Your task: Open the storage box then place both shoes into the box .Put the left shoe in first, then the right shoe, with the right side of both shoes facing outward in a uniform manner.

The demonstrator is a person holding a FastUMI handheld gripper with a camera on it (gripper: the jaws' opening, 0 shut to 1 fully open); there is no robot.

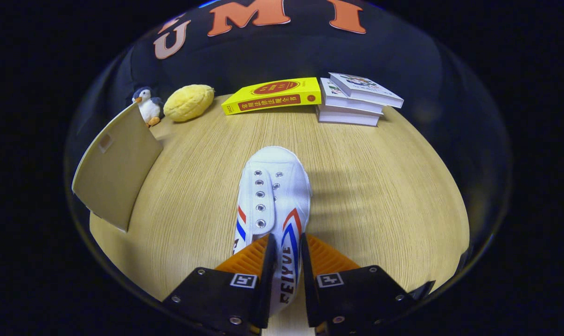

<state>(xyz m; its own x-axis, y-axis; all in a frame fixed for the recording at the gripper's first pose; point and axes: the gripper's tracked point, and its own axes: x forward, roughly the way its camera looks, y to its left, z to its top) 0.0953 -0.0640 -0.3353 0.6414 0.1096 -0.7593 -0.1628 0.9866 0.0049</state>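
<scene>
One shoe [275,196] is in the tool [288,252], whose two fingers are closed in on the shoe's side wall near the heel end, one finger on each face of the canvas, so the grip looks firm. The shoe stretches away from the fingers over the wooden surface [379,186]; I cannot tell whether its sole rests there or hangs just above it.

Going left to right: the tan lid [116,170] of the storage box stands tilted up to the left of the shoe, so the box seems open, though its body is hidden. Behind the lid sit a penguin toy [146,105] and a yellow plush [188,101], then a yellow book [273,95] lying flat, then a stack of white books [356,99] at the far side.

To do this carry well, I judge the hold should stay low on the heel side without crushing the canvas, and the swing toward the lid should be slow, since the toe hangs far out ahead of the fingers.

Its long axis runs straight ahead of the fingers, toe pointing toward the yellow book and heel back between the fingers. The laced top faces up and slightly left, the striped side toward the right.
</scene>
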